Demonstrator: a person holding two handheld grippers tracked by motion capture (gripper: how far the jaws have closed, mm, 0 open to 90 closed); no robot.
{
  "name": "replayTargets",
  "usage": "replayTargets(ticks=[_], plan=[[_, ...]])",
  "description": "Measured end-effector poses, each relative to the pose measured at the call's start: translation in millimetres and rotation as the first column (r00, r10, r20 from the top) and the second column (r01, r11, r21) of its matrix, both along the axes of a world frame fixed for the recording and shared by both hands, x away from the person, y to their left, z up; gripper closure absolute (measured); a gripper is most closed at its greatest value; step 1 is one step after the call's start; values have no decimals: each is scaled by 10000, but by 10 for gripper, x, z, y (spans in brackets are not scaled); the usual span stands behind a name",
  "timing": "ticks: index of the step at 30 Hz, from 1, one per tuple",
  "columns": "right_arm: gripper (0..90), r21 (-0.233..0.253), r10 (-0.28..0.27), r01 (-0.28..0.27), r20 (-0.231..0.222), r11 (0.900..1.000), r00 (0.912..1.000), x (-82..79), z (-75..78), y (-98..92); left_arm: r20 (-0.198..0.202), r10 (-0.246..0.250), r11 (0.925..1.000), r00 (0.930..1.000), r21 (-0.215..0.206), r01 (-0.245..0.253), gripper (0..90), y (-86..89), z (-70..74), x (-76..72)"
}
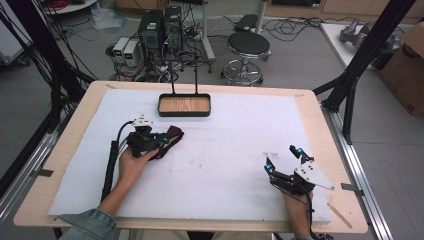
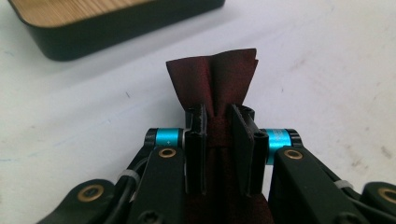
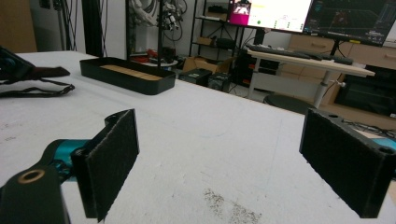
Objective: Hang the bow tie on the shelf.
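Starting at the near edge of the table (image 1: 320, 115), two forearms are seen coming in, each hand gripping a tool. At near right, the right gripper (image 1: 285, 160) is held low over the white foam mat (image 1: 230, 150), its jaws spread wide with nothing between them; in the right gripper view the two black pads (image 3: 112, 161) are seen well apart, bare mat showing in the gap. A grey three-cornered plate (image 1: 314, 175) is carried on top of it.

At mid-left, the left gripper (image 1: 161, 141) is held in the left hand (image 1: 131, 162), a black cable (image 1: 111, 160) trailing back toward the person. Its jaws are clamped on a dark red cloth item (image 2: 212, 77): in the left gripper view the fabric is pinched narrow between the pads and fans out beyond the tips. A thin dark strap (image 3: 37, 89) attached to it is seen lying on the mat in the right gripper view. What the item is exactly cannot be told.

Farther back, near the mat's centre far edge, a shallow black tray (image 1: 184, 113) with a wooden floor is placed, apart from the cloth. Two thin upright rods (image 1: 173, 75) are seen rising at its far side.

Beyond the table, a round stool (image 1: 248, 45) and computer towers (image 1: 161, 27) are noted on the floor.
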State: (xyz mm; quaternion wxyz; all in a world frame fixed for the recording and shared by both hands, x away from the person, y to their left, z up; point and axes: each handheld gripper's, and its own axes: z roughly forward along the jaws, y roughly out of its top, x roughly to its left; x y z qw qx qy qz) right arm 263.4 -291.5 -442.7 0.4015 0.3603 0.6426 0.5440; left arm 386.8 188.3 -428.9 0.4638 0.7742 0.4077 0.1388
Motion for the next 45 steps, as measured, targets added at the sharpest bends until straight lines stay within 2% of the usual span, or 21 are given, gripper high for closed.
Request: replayTargets(ticks=[1,2,3,12,14,19,20,25,28,34,45], plan=[[111,0,0,0,0,10000,10000,0,0,0,0,0,10000,10000,0,0,753,0,0,0],[111,92,3,-3,-60,10000,10000,-2,0,-2,343,66,10000,9994,-53,-65,752,14,41,-24],[111,105,-5,5,-57,9999,10000,-2,0,-1,464,63,10000,9989,-72,-60,752,18,54,-32],[111,43,-57,57,-59,10000,10000,5,1,5,932,145,9981,9955,-609,-89,752,144,167,-31],[111,65,-63,63,-47,10000,10000,6,1,10,1209,188,9967,9925,-809,-90,751,213,240,-30],[111,-47,-56,55,-50,10000,10000,12,2,14,1476,302,9944,9886,-1044,-148,751,335,362,6],[111,-48,-58,58,-47,10000,10000,12,2,14,1558,344,9930,9872,-1167,-162,750,352,381,10],[111,-23,-65,65,-54,10000,10000,12,2,15,1784,372,9923,9833,-1233,-152,751,405,453,32],[111,-21,-65,65,-61,10000,10000,11,2,15,1950,492,9885,9796,-1496,-199,751,422,483,44],[111,-45,-55,55,-57,10000,10000,11,2,15,2016,246,9906,9792,-1365,32,751,431,552,61],[111,69,8,-8,-93,10000,10000,4,2,3,2508,157,9871,9679,-1582,250,751,457,748,116]])
